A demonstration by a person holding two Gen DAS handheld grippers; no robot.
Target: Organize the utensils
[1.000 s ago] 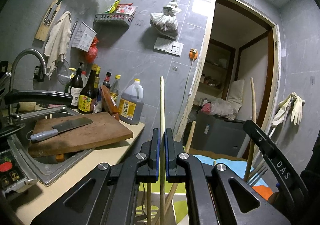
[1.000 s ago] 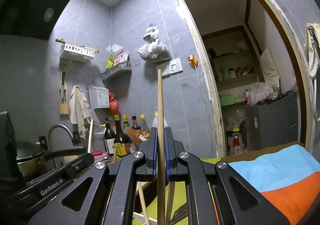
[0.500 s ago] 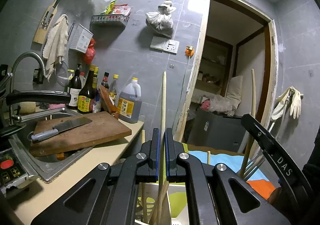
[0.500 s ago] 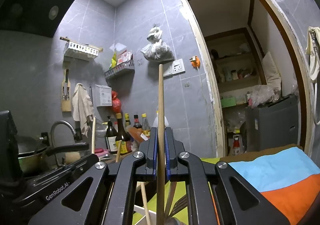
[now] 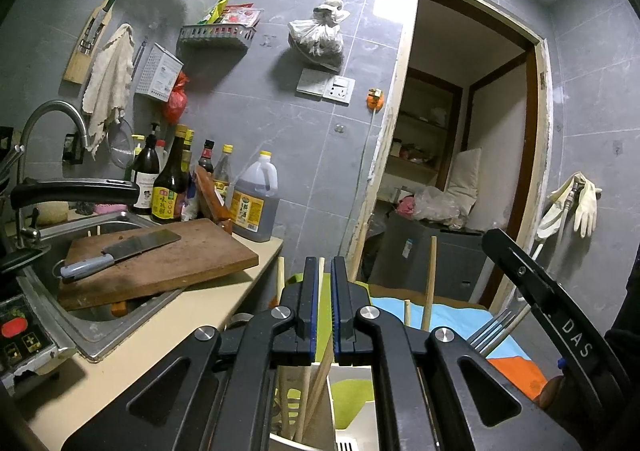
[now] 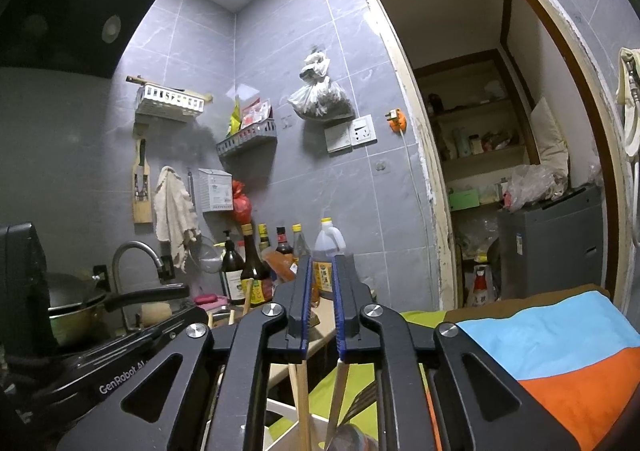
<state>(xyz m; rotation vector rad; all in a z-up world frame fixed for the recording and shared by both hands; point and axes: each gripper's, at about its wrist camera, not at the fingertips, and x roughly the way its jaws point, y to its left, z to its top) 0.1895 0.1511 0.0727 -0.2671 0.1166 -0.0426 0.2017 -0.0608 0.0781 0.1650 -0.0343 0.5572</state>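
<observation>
My left gripper (image 5: 325, 263) is shut to a thin slit. Only the tip of a wooden chopstick (image 5: 321, 261) shows at its fingertips, and the rest hangs below into the white utensil holder (image 5: 356, 373). More chopsticks (image 5: 429, 283) and a fork (image 5: 494, 325) stand up from the holder's right side. My right gripper (image 6: 322, 259) has its jaws opening, with nothing between the pads. Under it, a chopstick (image 6: 303, 395) and a metal handle (image 6: 335, 391) stand in the holder (image 6: 286, 409). Each gripper's black body shows in the other's view.
To the left are a wooden cutting board (image 5: 192, 259) bearing a cleaver (image 5: 140, 243), a steel sink (image 5: 96, 327) and a pan handle (image 5: 72, 191). Sauce bottles (image 5: 168, 191) and an oil jug (image 5: 254, 205) line the wall. A blue and orange cloth (image 6: 560, 355) lies at the right, before a doorway.
The chopsticks that stood tall through both grippers have slid down toward the holder. The right jaws have spread apart. The left slit widened only slightly.
</observation>
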